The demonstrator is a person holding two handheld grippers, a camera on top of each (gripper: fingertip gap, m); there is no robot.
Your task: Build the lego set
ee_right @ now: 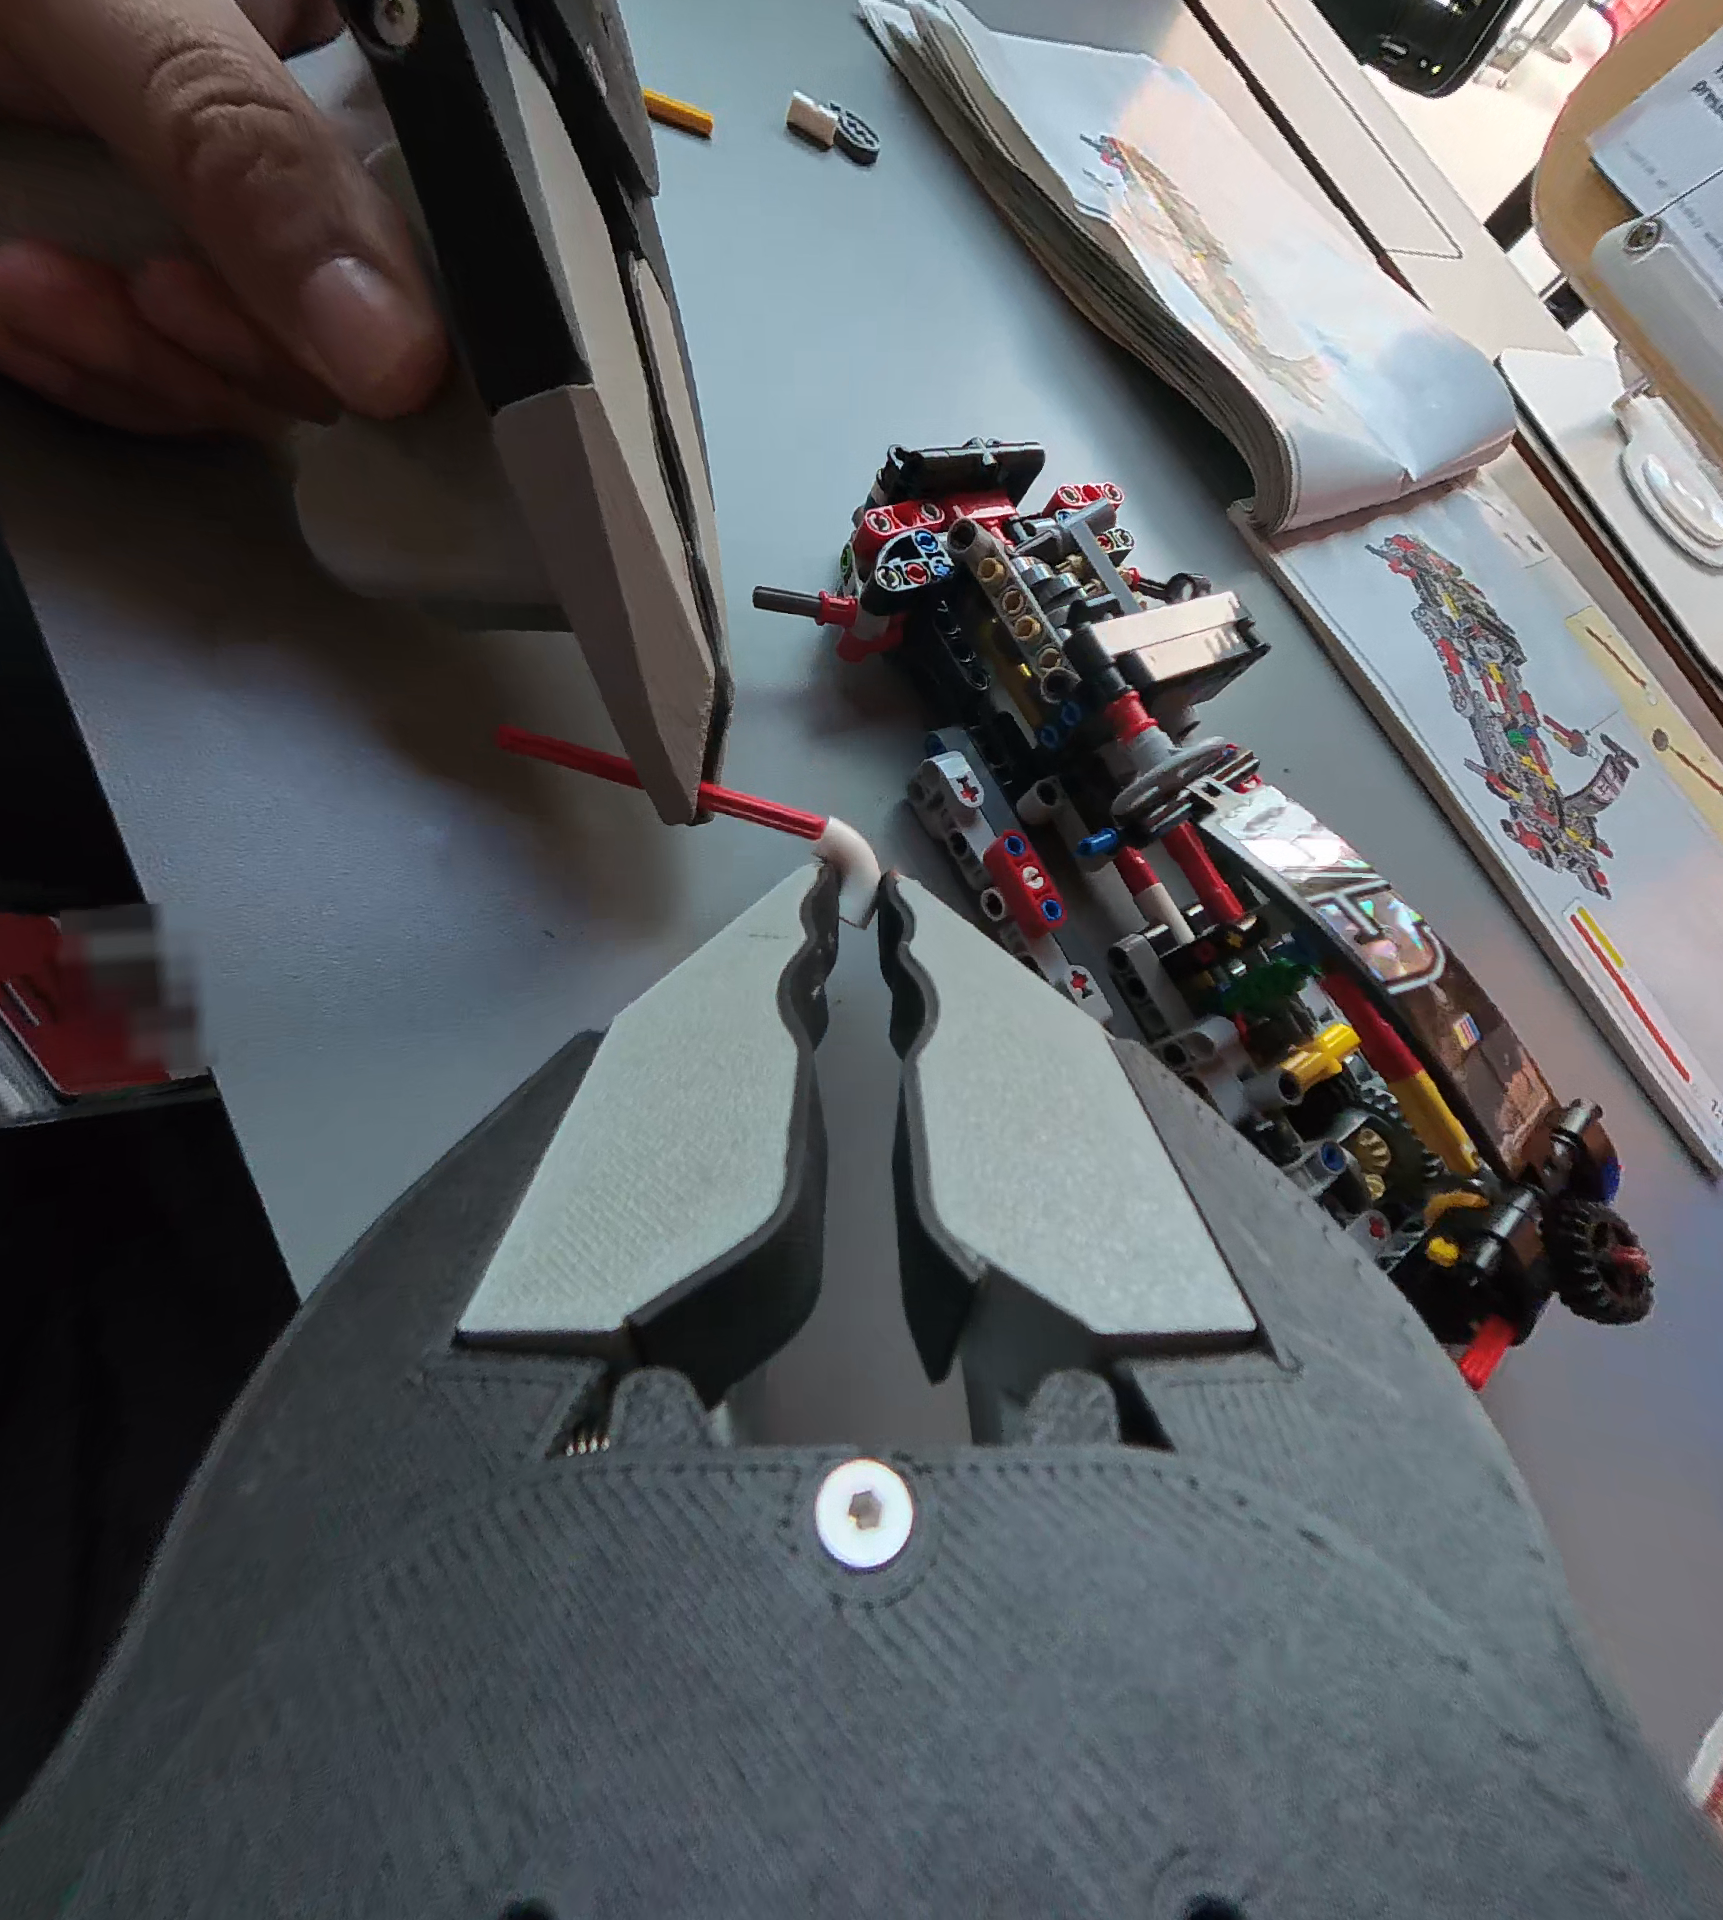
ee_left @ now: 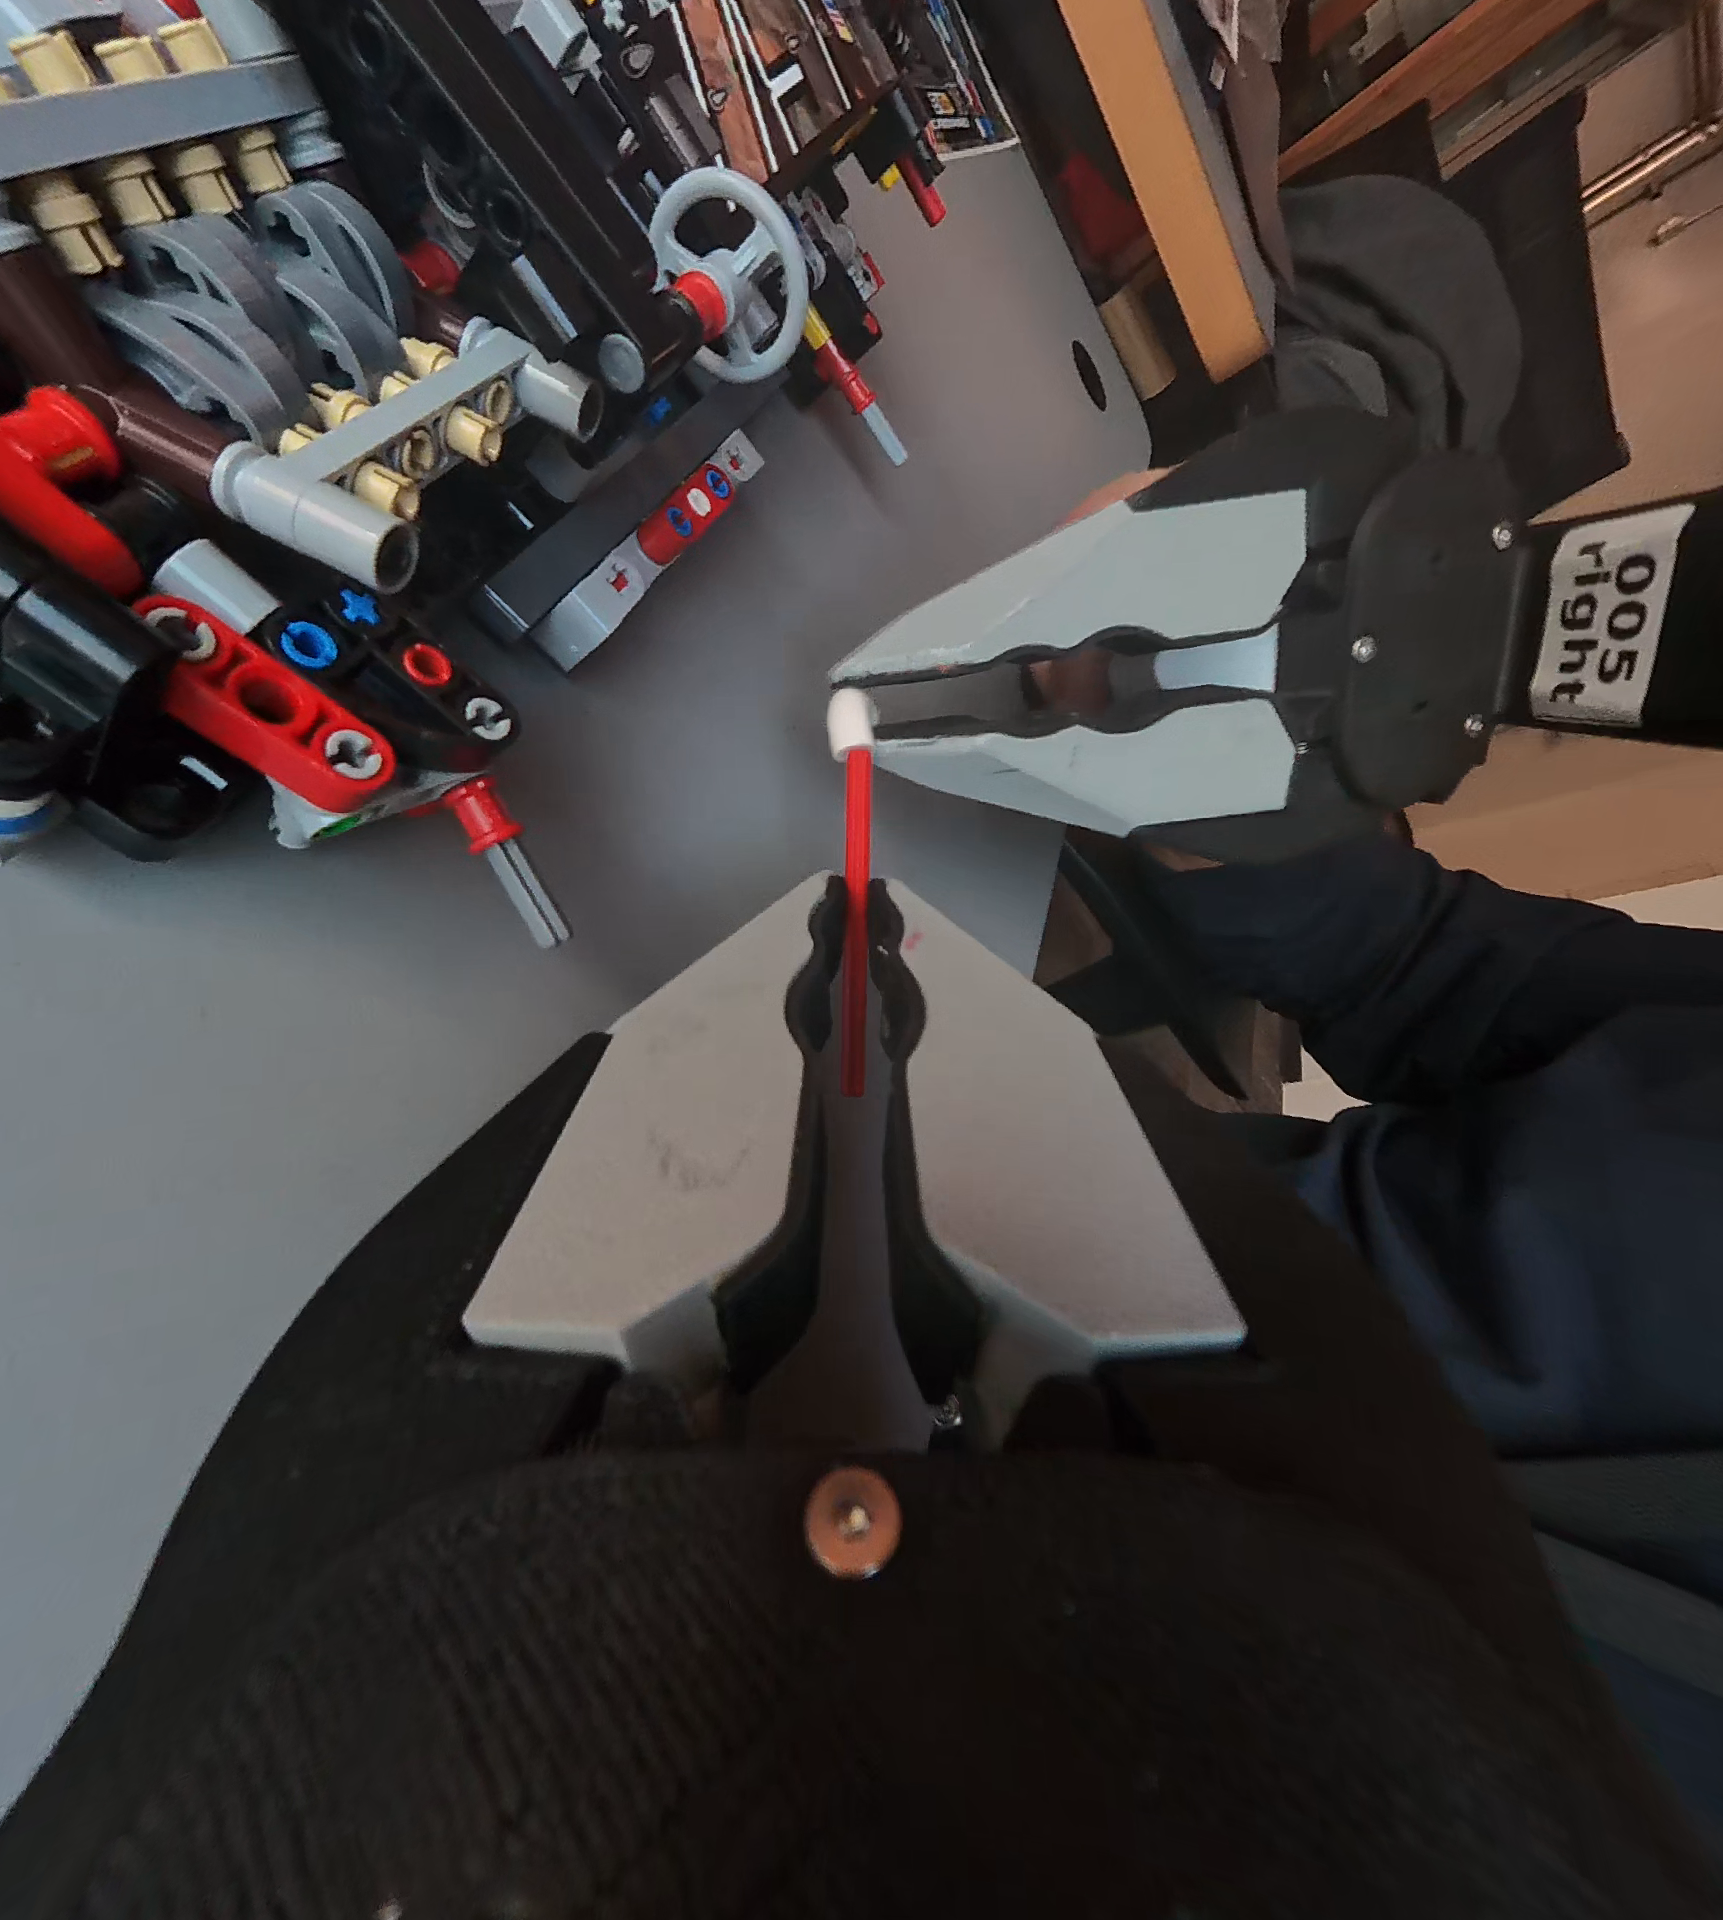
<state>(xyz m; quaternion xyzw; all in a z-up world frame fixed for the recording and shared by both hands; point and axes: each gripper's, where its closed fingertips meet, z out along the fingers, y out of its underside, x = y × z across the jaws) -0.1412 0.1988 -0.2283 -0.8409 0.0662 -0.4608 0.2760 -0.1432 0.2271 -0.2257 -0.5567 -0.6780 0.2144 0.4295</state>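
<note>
Your left gripper (ee_left: pixel 852 894) is clamped on a thin red rod (ee_left: pixel 855 831), its pads pressing both sides, with the rod sticking out past the tips. Your right gripper (ee_right: pixel 855 904) pinches the small white elbow piece (ee_right: pixel 849 862) fitted on the rod's far end. Both are held above the grey table (ee_left: pixel 161 1091), just beside the long brick-built vehicle model (ee_right: pixel 1148 831). An open instruction booklet (ee_right: pixel 1459 727) lies beyond the model.
</note>
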